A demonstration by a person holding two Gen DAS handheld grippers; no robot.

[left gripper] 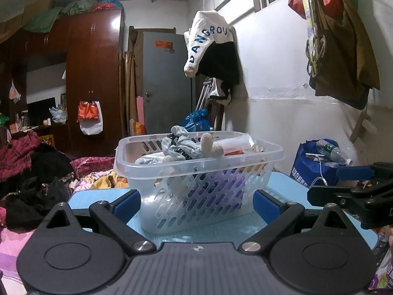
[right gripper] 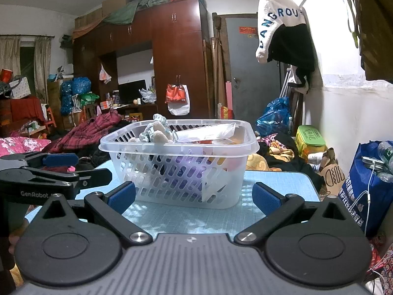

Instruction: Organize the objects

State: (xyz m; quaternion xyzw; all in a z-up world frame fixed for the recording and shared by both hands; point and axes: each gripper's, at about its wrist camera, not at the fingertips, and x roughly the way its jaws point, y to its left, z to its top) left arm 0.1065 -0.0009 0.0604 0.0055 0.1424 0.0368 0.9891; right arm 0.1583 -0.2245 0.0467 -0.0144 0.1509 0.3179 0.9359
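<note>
A clear plastic basket (left gripper: 152, 164) with slotted walls stands on a light blue table (left gripper: 216, 228). It holds pale socks (left gripper: 181, 145), a clear packet (left gripper: 235, 142) and other small items. My left gripper (left gripper: 196, 204) is open and empty, just in front of the basket. The right gripper (left gripper: 343, 184) shows at the right edge there. In the right wrist view the basket (right gripper: 115, 147) stands ahead on the table (right gripper: 196, 216). My right gripper (right gripper: 194, 196) is open and empty, short of the basket. The left gripper (right gripper: 73, 169) shows at the left.
Piles of clothes (right gripper: 93, 132) lie on a bed to the left. A blue bag (right gripper: 368, 184) with bottles stands to the right by the white wall. A green-lidded box (right gripper: 309, 137) and more clothes lie behind the table. A wardrobe (right gripper: 176, 61) and grey door (right gripper: 250, 73) stand at the back.
</note>
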